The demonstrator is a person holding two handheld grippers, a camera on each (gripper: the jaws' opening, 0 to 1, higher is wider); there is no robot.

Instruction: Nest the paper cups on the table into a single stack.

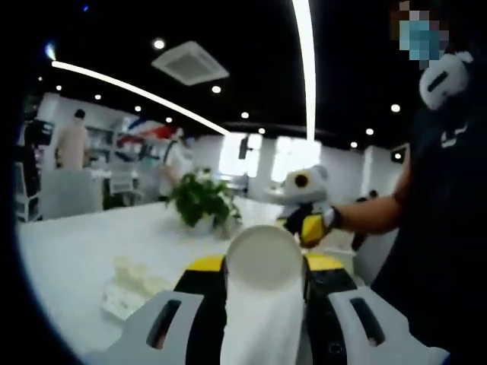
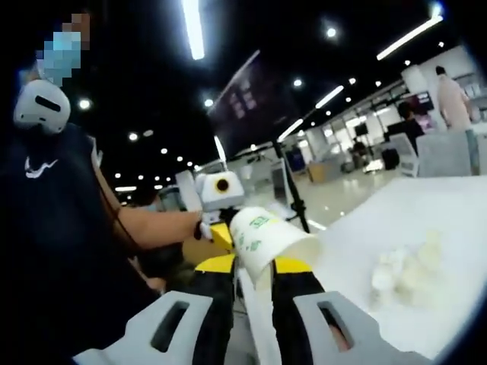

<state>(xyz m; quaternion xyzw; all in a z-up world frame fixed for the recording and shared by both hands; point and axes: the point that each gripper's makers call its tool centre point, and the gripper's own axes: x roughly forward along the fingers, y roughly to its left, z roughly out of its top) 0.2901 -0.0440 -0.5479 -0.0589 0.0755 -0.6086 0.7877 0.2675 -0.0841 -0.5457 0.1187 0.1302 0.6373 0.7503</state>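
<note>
In the left gripper view my left gripper (image 1: pixel 265 268) is shut on a plain white paper cup (image 1: pixel 263 293), whose round end points away from the camera. Beyond it, held up by a person's hand, the right gripper (image 1: pixel 306 217) hangs over the table's far side. In the right gripper view my right gripper (image 2: pixel 255 268) is shut on a white paper cup with green print (image 2: pixel 268 237), tilted to the right. The left gripper (image 2: pixel 218 199) shows behind it, at the end of the person's bare forearm. Both cups are up off the white table (image 1: pixel 84 251).
A potted green plant (image 1: pixel 201 201) stands mid-table. Several small white objects (image 1: pixel 135 283) lie near the table's near edge, blurred in the right gripper view (image 2: pixel 405 272). The person's dark torso (image 1: pixel 441 228) is close at the right. People and chairs stand far behind.
</note>
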